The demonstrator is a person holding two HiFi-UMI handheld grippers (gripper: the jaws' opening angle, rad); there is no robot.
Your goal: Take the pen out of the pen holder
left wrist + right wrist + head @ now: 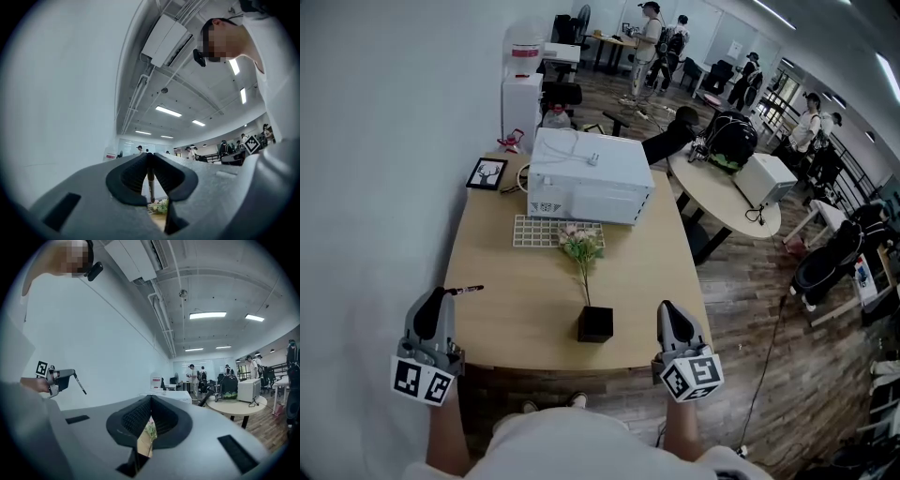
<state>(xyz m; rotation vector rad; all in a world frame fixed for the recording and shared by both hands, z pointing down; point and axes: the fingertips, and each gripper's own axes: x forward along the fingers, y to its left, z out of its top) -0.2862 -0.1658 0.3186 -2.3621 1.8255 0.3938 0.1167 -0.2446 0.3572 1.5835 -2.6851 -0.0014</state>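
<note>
Item 1. Slim dark pen with a pale band near its tip [465, 290]: out of the holder, clamped by one end in the left hand-held gripper [441, 294] and sticking out sideways above the near left part of the pale wooden worktop [506, 309]. The left gripper view shows the barrel [150, 183] pinched between the ribbed black pads, which are drawn in tight on it

Item 2. Right hand-held gripper [668, 309]: jaws drawn together on nothing, held at the near right edge of the worktop

Item 3. Small black square pot [594, 324], taken to be the pen holder: near the front edge, between the two grippers and apart from both, with only a thin-stemmed sprig of pale flowers [579, 246] standing in it

Handling note, as a judgement: removal looks done and the carry and set-down remain. The grip is on one end, so the long free end could swing or slip. An even squeeze, a level wrist and a path wide of the sprig would suit, and the jaws should open only once the barrel lies low over bare worktop, well in from the edge so it cannot roll off

Markings: black-and-white square coded markers on the left cube [422, 382] and the right cube [692, 375]. No brand or word is legible on the pen or the pot, and the red panel on the white dispenser [523, 84] is too small to read
</note>
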